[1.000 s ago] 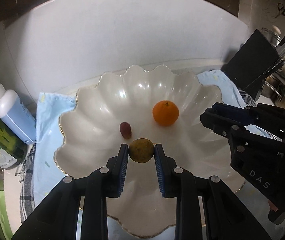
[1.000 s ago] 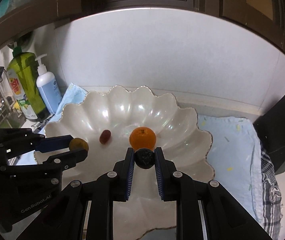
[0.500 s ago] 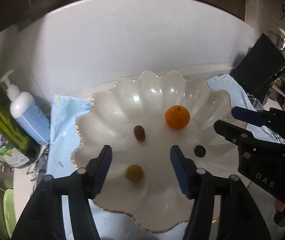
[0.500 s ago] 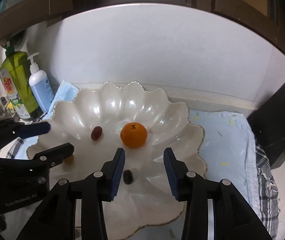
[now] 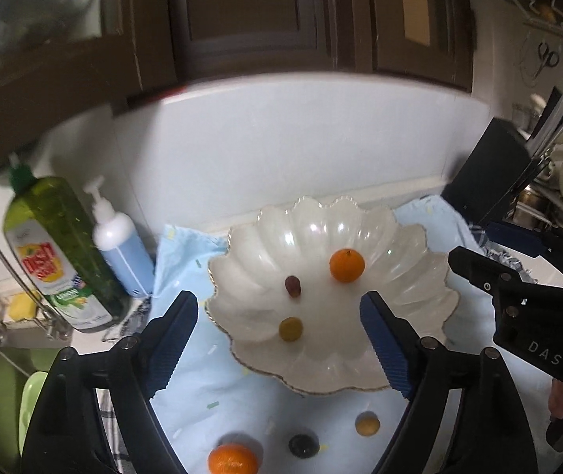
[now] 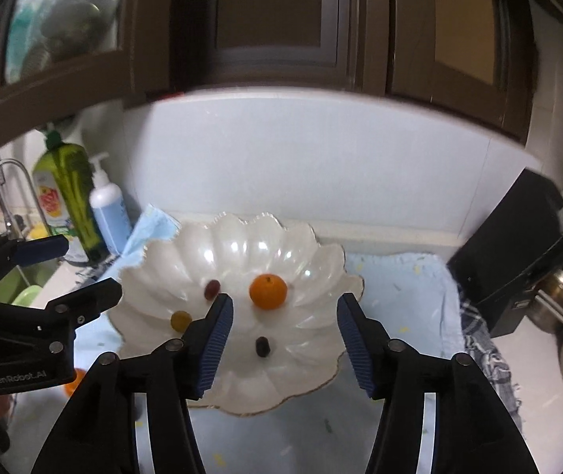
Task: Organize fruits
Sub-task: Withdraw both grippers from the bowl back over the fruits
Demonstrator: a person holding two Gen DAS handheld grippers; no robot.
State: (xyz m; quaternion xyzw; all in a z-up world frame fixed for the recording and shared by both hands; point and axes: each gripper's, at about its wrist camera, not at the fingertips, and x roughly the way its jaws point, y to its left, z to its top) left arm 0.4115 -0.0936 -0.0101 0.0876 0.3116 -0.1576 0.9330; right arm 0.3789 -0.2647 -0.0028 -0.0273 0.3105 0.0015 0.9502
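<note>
A white scalloped bowl (image 5: 321, 379) (image 6: 321, 371) sits on a light blue cloth. It holds an orange (image 5: 346, 265) (image 6: 268, 291), a red grape (image 5: 292, 286) (image 6: 213, 288), a yellow-green fruit (image 5: 290, 329) (image 6: 181, 320) and a dark grape (image 6: 262, 346). On the cloth in front of the bowl lie another orange (image 5: 232, 459), a dark grape (image 5: 303, 445) and a small yellow fruit (image 5: 367, 424). My left gripper (image 5: 279, 339) and right gripper (image 6: 281, 339) are both wide open and empty, held back above the bowl's near side.
A green dish soap bottle (image 5: 58, 249) and a blue pump bottle (image 5: 121, 245) stand at the left by a sink tap (image 5: 1, 276). A black knife block (image 5: 494, 173) stands at the right, with pots behind. Dark cabinets hang above the white backsplash.
Both grippers let go of their fruits into the bowl, opened wide and drew back and up. The loose fruits on the cloth have come into the left wrist view.
</note>
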